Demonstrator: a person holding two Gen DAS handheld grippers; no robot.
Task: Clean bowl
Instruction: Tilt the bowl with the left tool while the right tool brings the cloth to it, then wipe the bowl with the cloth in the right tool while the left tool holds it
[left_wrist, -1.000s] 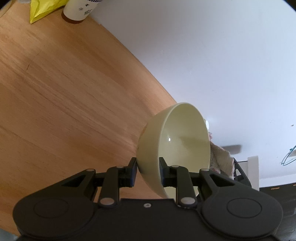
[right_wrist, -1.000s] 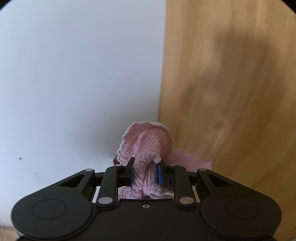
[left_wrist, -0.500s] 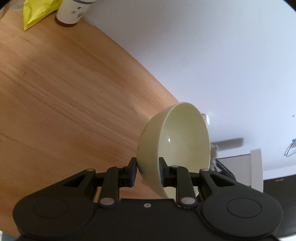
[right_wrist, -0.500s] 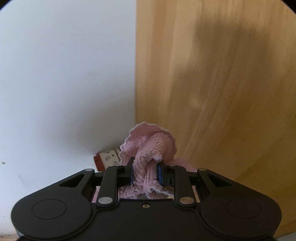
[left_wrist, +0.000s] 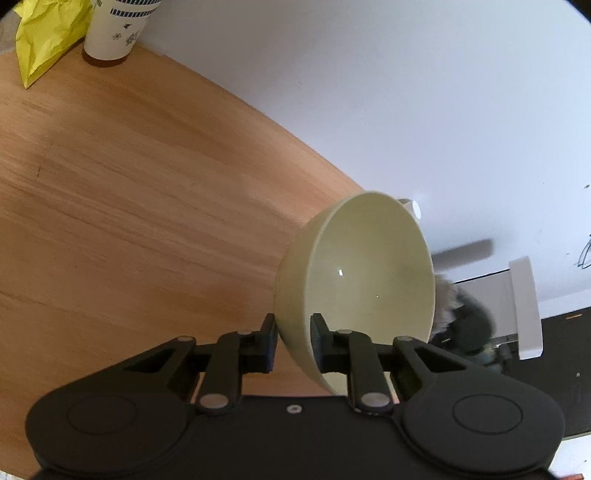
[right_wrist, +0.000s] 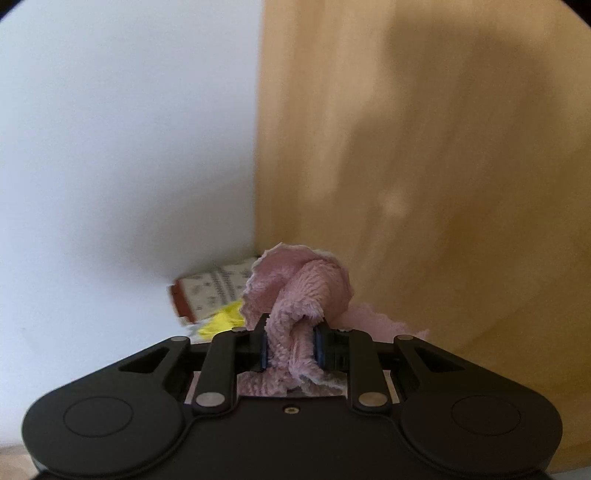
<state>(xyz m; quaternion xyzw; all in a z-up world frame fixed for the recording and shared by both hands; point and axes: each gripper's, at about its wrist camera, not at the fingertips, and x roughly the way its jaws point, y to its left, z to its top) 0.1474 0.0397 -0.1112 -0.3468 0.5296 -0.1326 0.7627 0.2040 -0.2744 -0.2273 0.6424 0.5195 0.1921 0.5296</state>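
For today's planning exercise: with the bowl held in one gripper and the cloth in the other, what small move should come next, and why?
Probably bring the right gripper, shut on the pink cloth, toward the bowl's open face. The left gripper clamps the bowl by its rim, tilted sideways, with no cloth inside.

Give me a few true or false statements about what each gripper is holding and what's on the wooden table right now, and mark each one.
1. The left gripper is clamped on the wall of the pale green bowl. True.
2. The bowl sits flat on the wooden table. False: it is tipped on its side in the gripper, with its opening facing the camera.
3. The right gripper holds a pink cloth. True.
4. The pink cloth is pressed inside the bowl. False: the bowl's interior shows no cloth.
5. A paper cup stands beside a yellow bag at the table's far edge. True.
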